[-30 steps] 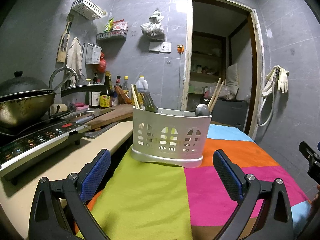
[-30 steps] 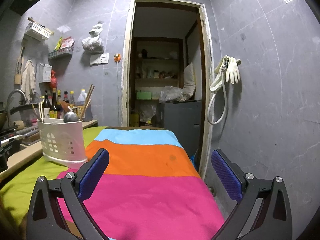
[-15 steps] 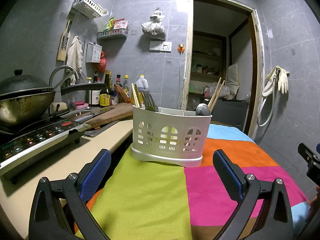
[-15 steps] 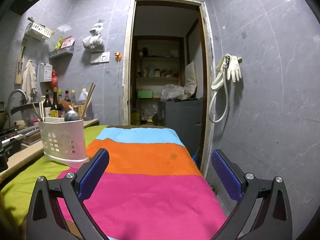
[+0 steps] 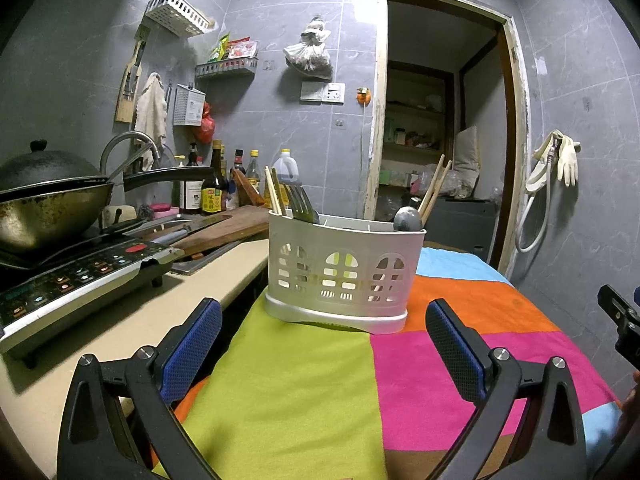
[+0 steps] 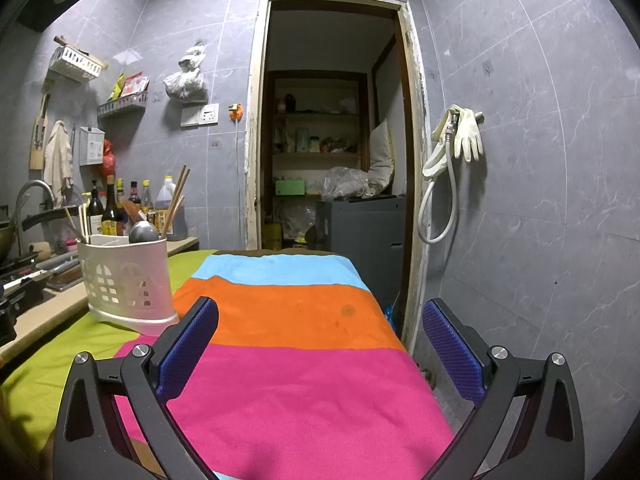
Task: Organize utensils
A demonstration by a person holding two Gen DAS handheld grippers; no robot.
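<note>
A white plastic utensil caddy [image 5: 344,272] stands on the striped cloth [image 5: 304,380], straight ahead of my left gripper [image 5: 322,344]. It holds chopsticks [image 5: 274,194] and a fork [image 5: 300,202] on its left side, a grey spoon [image 5: 407,218] and more chopsticks [image 5: 434,186] on its right. My left gripper is open and empty, a short way back from the caddy. My right gripper [image 6: 320,348] is open and empty over the pink stripe; the caddy [image 6: 128,284] is far to its left.
An induction cooker [image 5: 80,280] with a wok [image 5: 48,208] sits on the counter at left. A cutting board [image 5: 228,224], sink tap [image 5: 124,148] and bottles [image 5: 212,188] lie behind. A doorway [image 6: 332,140] opens beyond the table's far end. The wall [image 6: 540,200] is close at right.
Both views have shifted only slightly; the right gripper has drifted a little towards the caddy's side. Both grippers stay open and empty.
</note>
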